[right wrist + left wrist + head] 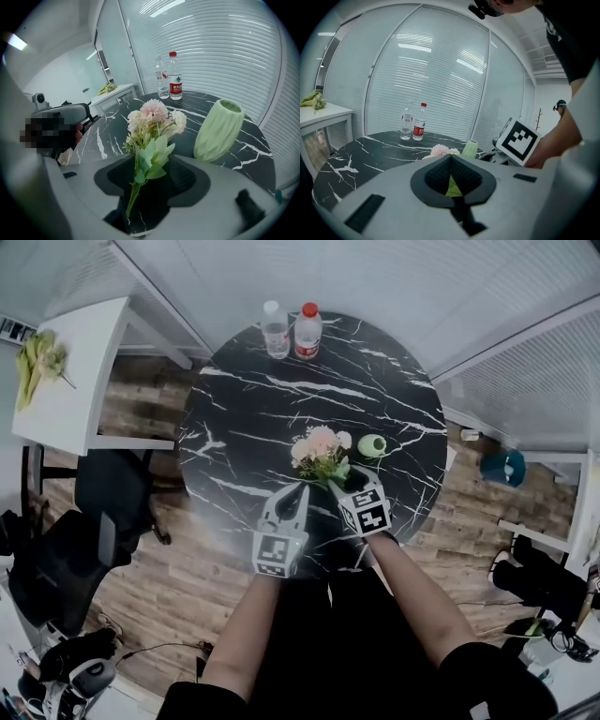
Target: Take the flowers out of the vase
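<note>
A small bouquet of pink and cream flowers (319, 451) lies on the black marble table (272, 399), outside the pale green ribbed vase (372, 445), which stands upright just to its right. My right gripper (341, 486) points down at the stem end. In the right gripper view its jaws stand apart around the flowers (154, 117), with the green stems and leaves running between the pads without being pressed; the vase (219, 129) is beyond on the right. My left gripper (298, 491) hovers beside it at the near edge, its tips (451, 159) together and holding nothing.
Two water bottles (276, 329) (307, 330) stand at the table's far edge. A white side table (66, 381) with a green bunch is at the left, with dark chairs (112, 493) beside it. Glass walls with blinds close off the far side.
</note>
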Tool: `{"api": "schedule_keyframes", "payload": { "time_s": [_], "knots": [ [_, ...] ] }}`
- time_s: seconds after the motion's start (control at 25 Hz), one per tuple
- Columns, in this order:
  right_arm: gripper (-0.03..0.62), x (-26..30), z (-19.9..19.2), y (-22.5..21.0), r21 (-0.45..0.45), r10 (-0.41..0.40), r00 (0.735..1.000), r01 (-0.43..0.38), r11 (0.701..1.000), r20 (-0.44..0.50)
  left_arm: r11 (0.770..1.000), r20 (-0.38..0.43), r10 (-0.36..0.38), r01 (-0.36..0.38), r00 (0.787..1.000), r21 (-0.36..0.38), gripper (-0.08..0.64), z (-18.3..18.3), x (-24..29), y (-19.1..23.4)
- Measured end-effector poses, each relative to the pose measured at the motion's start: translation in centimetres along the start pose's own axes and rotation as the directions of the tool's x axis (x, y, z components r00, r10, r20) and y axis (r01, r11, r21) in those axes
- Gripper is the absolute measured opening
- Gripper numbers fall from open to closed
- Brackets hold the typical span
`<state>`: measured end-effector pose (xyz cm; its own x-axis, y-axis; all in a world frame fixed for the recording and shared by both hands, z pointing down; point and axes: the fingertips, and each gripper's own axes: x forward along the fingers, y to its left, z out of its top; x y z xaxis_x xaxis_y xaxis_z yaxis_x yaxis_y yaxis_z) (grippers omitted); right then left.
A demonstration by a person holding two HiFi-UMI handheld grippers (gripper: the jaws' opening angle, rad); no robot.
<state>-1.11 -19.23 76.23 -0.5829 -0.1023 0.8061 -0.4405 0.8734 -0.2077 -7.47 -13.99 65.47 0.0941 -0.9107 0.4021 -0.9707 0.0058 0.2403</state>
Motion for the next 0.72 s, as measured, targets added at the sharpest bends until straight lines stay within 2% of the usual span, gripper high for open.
{"api": "schedule_keyframes", "payload": {
  "time_s": [0.44, 0.72],
  "knots": [
    [0.225, -4.9, 2.9, 0.6, -0.014, 0.014, 0.995, -0.013, 1.000, 0.095, 0.999, 0.012, -0.009, 0.008, 1.000, 0.037, 0.011, 2.0, -0.5, -1.0],
    [0.225, -9.5, 5.2, 2.2, -0.064, 0.082, 0.973, -0.070, 0.995, 0.214, 0.997, 0.030, -0.030, 0.028, 0.999, 0.078, 0.011, 4.3, -1.6, -2.7]
  ]
}}
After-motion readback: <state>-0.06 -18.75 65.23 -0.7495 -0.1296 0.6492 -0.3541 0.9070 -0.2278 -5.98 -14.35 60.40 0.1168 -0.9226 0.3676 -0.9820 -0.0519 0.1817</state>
